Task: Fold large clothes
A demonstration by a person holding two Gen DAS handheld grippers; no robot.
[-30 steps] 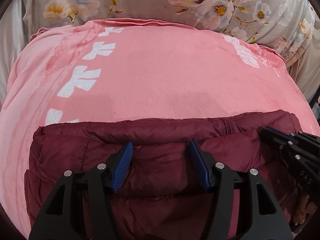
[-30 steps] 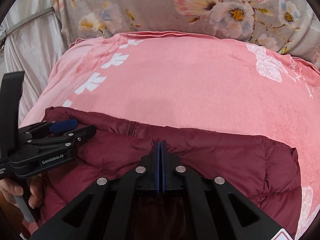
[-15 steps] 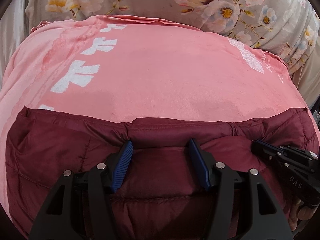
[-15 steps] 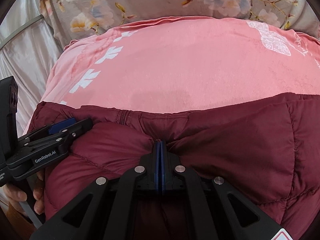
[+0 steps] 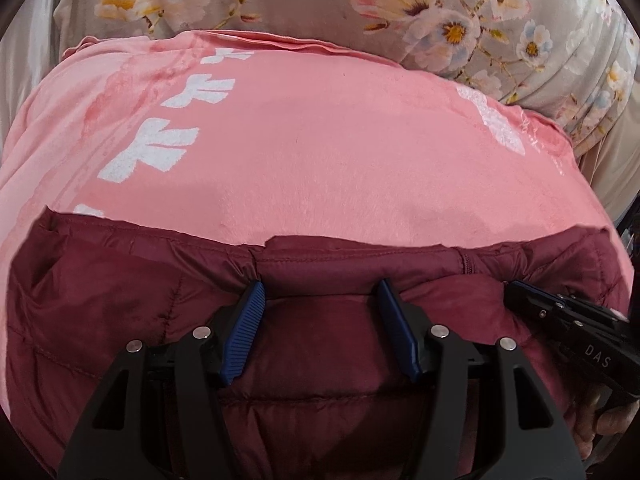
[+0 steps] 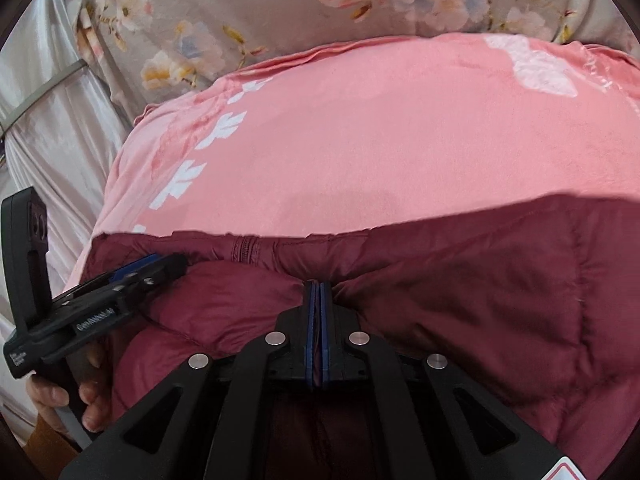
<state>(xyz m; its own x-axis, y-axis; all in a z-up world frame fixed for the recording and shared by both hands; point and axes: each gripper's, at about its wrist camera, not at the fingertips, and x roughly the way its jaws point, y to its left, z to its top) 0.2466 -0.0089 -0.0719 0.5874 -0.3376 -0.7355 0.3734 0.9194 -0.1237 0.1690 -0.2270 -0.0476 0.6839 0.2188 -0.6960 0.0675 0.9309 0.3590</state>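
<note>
A dark red quilted jacket [image 5: 132,292] lies across the near part of a pink blanket [image 5: 320,152]. It also fills the lower half of the right wrist view [image 6: 480,304]. My left gripper [image 5: 320,304] is open, its blue pads resting on the jacket's folded edge with fabric between them. My right gripper [image 6: 318,296] is shut on a pinch of the jacket's edge, just right of its zipper [image 6: 244,250]. Each gripper shows in the other's view: the right one at the right edge [image 5: 568,320], the left one at the left [image 6: 120,284].
The pink blanket with white prints covers the bed beyond the jacket [image 6: 380,140]. A grey floral cover [image 5: 320,0] lies at the far side. Pale satin fabric [image 6: 52,128] hangs at the left. The person's hands hold the gripper handles at the lower frame edges.
The jacket has spread wider to both sides across the blanket, its far edge now reaching further left and right. Both grippers kept their states.
</note>
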